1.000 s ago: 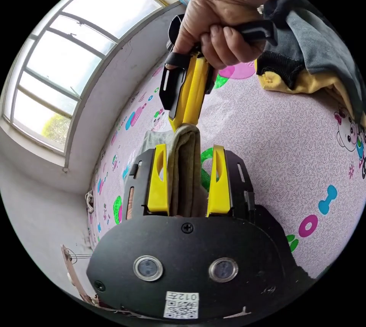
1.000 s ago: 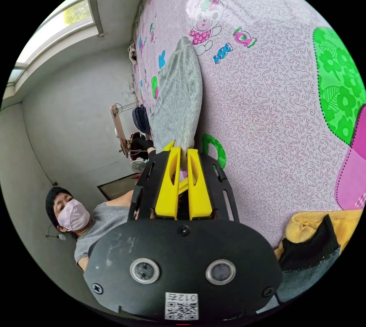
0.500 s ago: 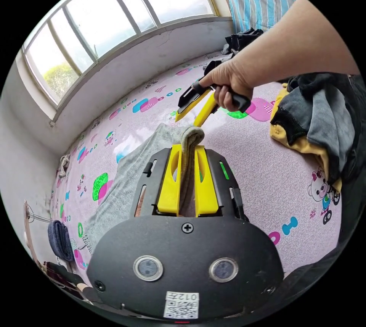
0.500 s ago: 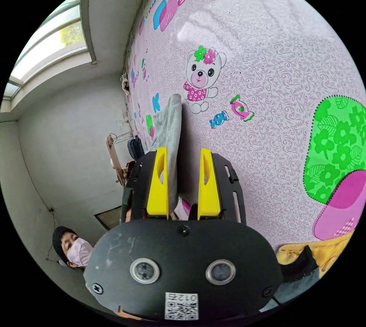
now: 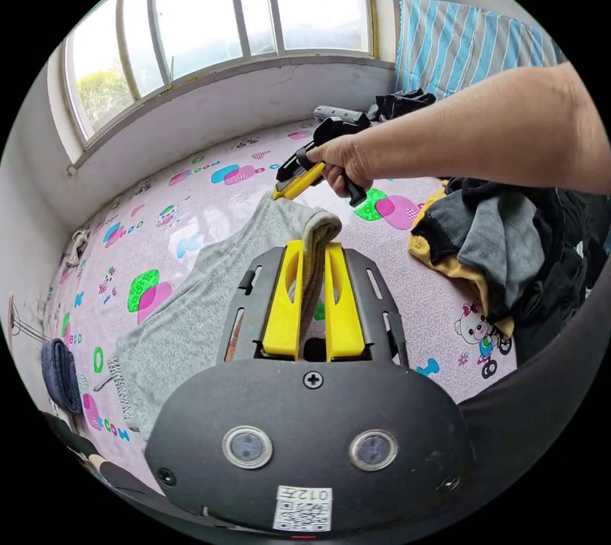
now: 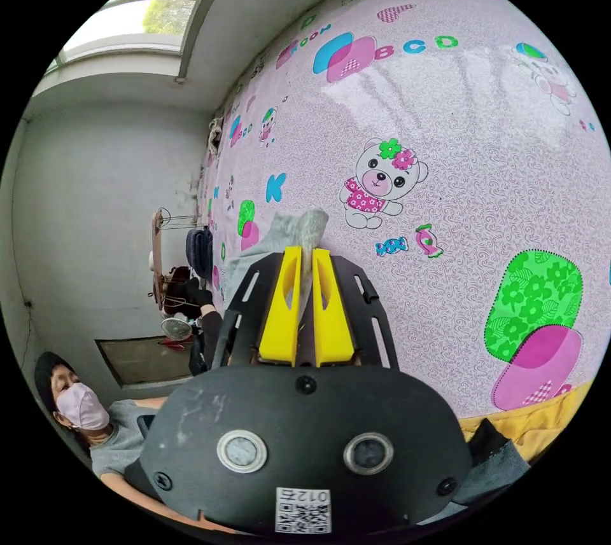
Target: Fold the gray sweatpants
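Whereas half a second ago its jaws stood apart, the right gripper [image 6: 305, 259] now pinches the gray sweatpants [image 5: 191, 310]; the left gripper [image 5: 312, 252] remains clamped on a folded edge. The sweatpants trail toward 8 o'clock across the pink patterned mat [image 5: 394, 290].

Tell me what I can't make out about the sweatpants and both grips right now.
- Gray sweatpants: the near part in the left gripper view lies behind the left gripper and its housing.
- Right gripper view: only a bunch of cloth shows past the right gripper.
- Left gripper view: the hand covers most of the right gripper.
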Demonstrator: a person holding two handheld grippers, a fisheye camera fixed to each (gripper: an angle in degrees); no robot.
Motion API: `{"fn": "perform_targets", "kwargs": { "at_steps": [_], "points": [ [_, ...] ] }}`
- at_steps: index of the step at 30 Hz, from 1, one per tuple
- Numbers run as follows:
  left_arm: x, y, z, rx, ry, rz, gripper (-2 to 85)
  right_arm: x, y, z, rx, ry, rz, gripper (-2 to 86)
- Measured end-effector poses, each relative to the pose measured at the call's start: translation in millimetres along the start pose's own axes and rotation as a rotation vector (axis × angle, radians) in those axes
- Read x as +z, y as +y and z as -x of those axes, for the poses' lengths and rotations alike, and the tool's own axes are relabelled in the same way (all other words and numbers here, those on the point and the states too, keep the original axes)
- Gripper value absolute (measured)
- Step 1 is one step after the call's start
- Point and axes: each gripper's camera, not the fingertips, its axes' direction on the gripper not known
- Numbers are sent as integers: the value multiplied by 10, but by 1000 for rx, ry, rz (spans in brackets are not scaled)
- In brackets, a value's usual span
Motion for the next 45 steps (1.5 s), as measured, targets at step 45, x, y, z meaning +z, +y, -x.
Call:
{"fn": "perform_targets", "kwargs": {
  "at_steps": [45],
  "points": [
    [-452, 4205, 4780, -1463, 291, -314, 65, 6883, 2595, 1808, -433, 128, 375, 21]
  ]
}}
